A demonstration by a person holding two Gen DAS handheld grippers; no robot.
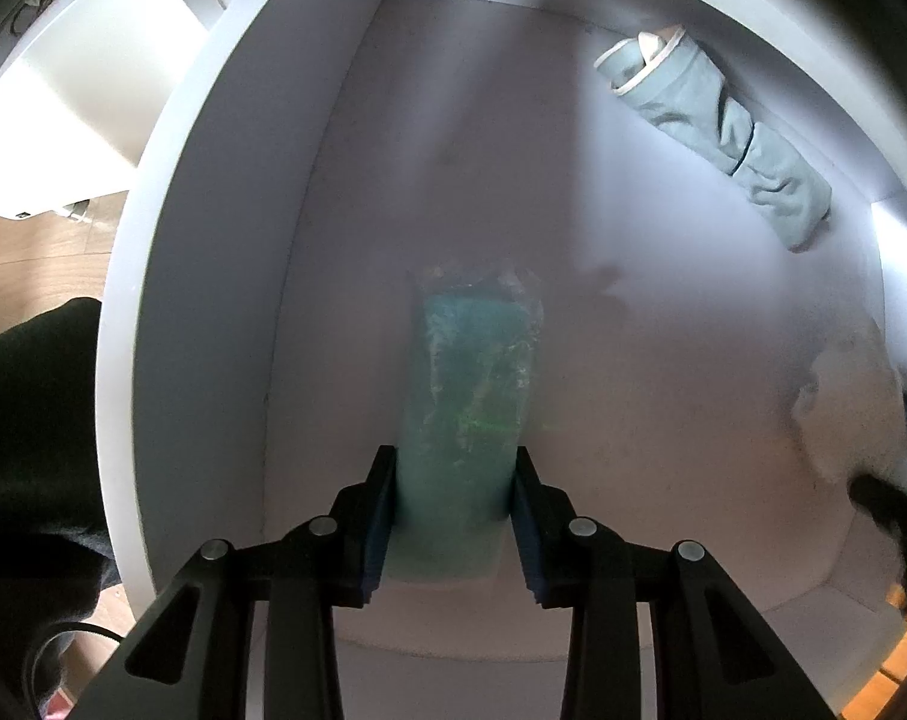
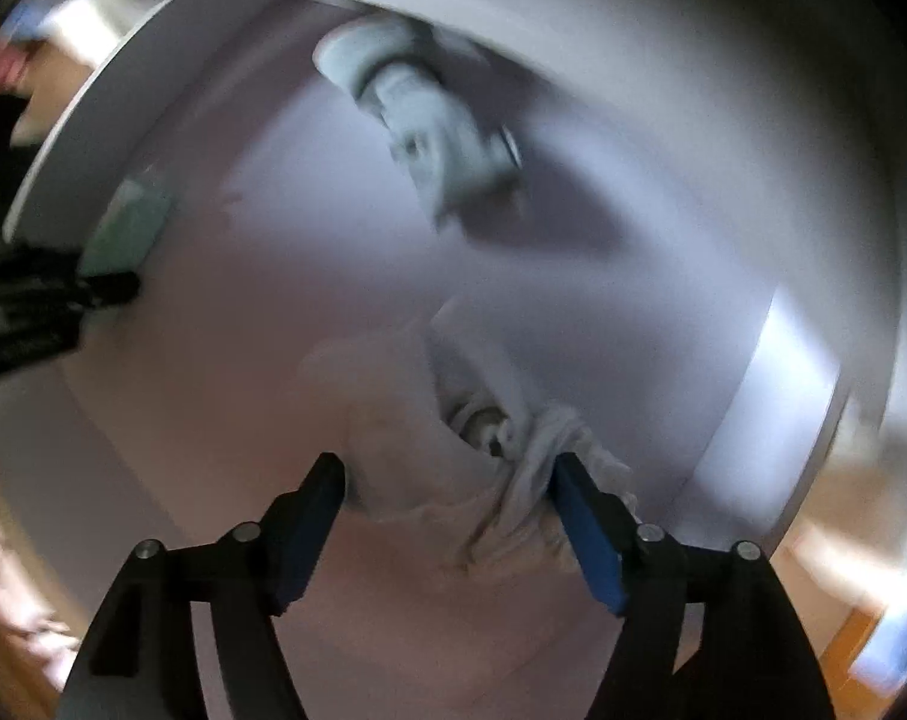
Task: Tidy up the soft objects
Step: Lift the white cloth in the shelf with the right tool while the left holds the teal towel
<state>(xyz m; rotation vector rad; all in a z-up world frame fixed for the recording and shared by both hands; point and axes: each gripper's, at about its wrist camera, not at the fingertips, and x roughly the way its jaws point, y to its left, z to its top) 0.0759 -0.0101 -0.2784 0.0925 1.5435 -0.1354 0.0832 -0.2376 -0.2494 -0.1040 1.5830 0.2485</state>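
I look straight down into a white box (image 1: pixel 213 240). My left gripper (image 1: pixel 453 456) is shut on a teal soft pack in clear wrap (image 1: pixel 474 360), which stands on the box floor near the left wall. A rolled pale blue cloth (image 1: pixel 717 126) lies along the far right wall. In the blurred right wrist view, my right gripper (image 2: pixel 447 465) stands open over a crumpled white cloth (image 2: pixel 405 420); the cloth lies between the fingers, bunched against the right one. The pale blue roll (image 2: pixel 429 114) shows beyond it, and the teal pack (image 2: pixel 132 222) shows at the left.
The box walls (image 2: pixel 693 120) rise on all sides of the objects. Outside the box are a wooden floor (image 1: pixel 27 258) and white furniture (image 1: pixel 93 60). A dark sleeve (image 1: pixel 33 420) hangs at the left of the box.
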